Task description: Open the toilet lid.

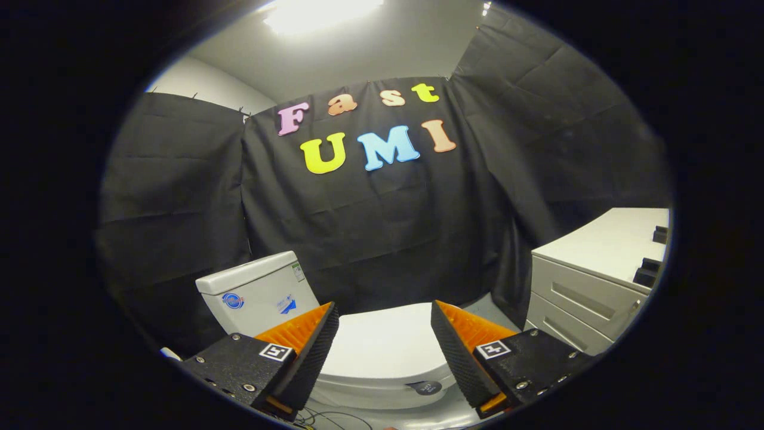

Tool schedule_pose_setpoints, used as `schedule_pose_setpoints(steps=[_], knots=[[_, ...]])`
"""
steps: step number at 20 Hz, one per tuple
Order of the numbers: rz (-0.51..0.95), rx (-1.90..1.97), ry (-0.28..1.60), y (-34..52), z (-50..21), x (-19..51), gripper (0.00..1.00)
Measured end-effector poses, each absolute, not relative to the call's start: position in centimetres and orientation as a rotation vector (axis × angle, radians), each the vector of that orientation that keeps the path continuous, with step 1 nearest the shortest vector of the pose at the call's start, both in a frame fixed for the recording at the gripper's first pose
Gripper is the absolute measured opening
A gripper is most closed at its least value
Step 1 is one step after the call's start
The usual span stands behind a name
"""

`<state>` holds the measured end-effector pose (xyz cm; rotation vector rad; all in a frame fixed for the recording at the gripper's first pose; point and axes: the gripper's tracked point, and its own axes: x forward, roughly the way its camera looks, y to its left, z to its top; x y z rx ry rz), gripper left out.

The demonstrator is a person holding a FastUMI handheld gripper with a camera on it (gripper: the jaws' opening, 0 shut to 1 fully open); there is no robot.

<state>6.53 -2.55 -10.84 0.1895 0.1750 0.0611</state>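
A white toilet stands against the black cloth wall, its lid [382, 346] lying flat and closed on the bowl. Its white cistern [256, 292] rises behind and to the left of the lid. My gripper [385, 310] is open, its two fingers spread wide with the lid seen in the gap between them and a little below. Nothing is held. The fingers [453, 352] are apart from the lid, hovering above its near side. A small dark tab [425, 388] sits at the lid's front rim.
A pale grey drawer cabinet [585, 292] stands to the right of the toilet, with small dark items [647, 272] on its top. Black cloth walls close in behind and on both sides. Thin cables [325, 418] lie on the floor in front of the bowl.
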Motion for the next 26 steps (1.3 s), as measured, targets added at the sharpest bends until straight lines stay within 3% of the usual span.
schedule_pose_setpoints(steps=[26], knots=[[0.026, 0.742, 0.676, -6.0, -31.6, 6.8, 0.94]])
